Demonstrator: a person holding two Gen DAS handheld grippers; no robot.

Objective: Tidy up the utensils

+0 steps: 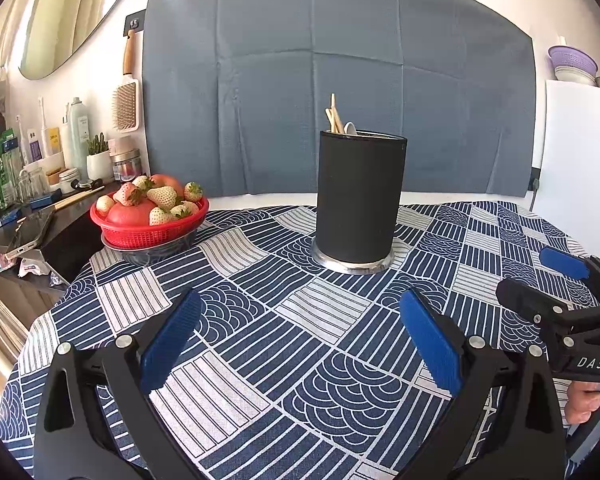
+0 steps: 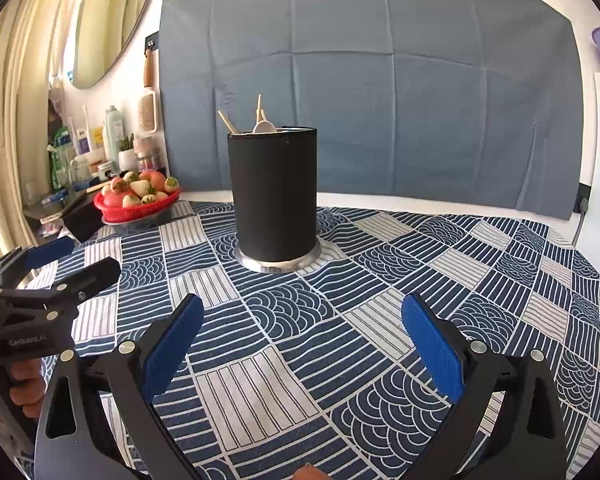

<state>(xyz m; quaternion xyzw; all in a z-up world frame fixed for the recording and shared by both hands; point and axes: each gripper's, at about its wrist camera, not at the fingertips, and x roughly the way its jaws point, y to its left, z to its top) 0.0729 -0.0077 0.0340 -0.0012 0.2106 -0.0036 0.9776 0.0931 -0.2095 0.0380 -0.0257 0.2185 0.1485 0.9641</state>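
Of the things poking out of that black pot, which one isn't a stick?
The white spoon: its rounded bowl shows at the tall black cylindrical holder rim, beside thin wooden chopsticks.

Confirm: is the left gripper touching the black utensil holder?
Apart. The left wrist view shows patterned tablecloth between the open left gripper and the black utensil holder.

A red basket (image 1: 148, 230) heaped with pale and pink strawberries (image 1: 162, 196) sits in a dark bowl at the far left corner of the bench, on the blue-and-white patchwork tablecloth (image 1: 260, 344). Behind hangs a creased grey-blue cloth backdrop (image 1: 340, 60), with an oval mirror (image 1: 72, 12) and a wooden-handled hairbrush (image 1: 127, 92) on the wall to its left. A dark side shelf (image 1: 60, 216) carries bottles, jars, a small potted plant (image 1: 98, 156) and a phone (image 1: 30, 236); a lilac colander (image 1: 572, 60) shows far right.
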